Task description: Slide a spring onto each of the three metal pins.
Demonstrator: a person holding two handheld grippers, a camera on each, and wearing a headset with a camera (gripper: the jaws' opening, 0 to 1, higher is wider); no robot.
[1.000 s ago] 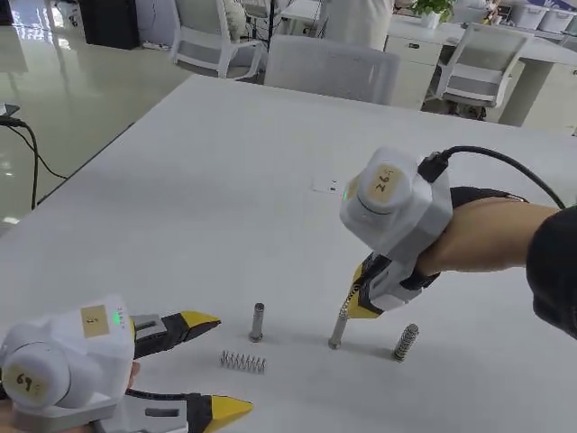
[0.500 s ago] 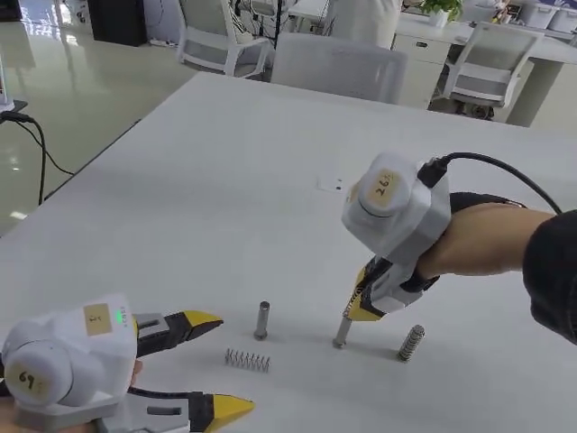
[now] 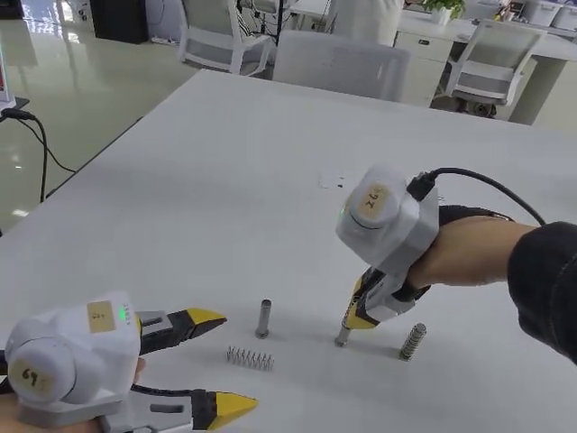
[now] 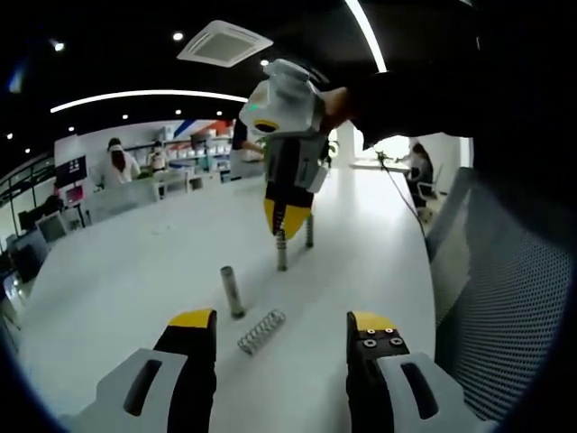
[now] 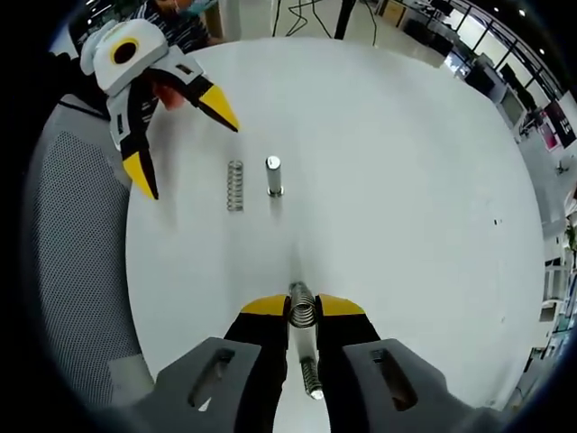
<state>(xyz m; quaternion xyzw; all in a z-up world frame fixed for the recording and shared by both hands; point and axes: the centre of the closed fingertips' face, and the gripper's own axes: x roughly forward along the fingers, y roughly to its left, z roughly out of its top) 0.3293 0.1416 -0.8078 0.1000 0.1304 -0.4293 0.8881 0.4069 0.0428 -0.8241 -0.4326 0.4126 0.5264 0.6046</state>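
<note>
Three metal pins stand in a row on the white table [image 3: 225, 180]. The left pin [image 3: 263, 318] [image 4: 233, 290] [image 5: 273, 175] is bare. A loose spring [image 3: 250, 358] [image 4: 261, 331] [image 5: 235, 185] lies flat just in front of it. My right gripper [image 3: 359, 317] [image 4: 286, 215] [image 5: 303, 308] is shut on a spring [image 5: 302, 307] and holds it upright right over the middle pin [image 3: 343, 337] [image 4: 281, 259]. The right pin [image 3: 412, 342] [image 4: 309, 231] wears a spring. My left gripper [image 3: 216, 361] [image 4: 281, 325] [image 5: 185, 149] hovers open near the loose spring, holding nothing.
A cable [image 3: 473, 180] trails from the right gripper across the table. Office chairs [image 3: 334, 68] stand at the far edge. A small mark [image 3: 330, 183] lies mid-table. Bare table surface stretches beyond the pins.
My right gripper has sunk a little with its spring, so less of the middle pin shows below it. The left gripper has barely moved. The head camera shifted slightly.
</note>
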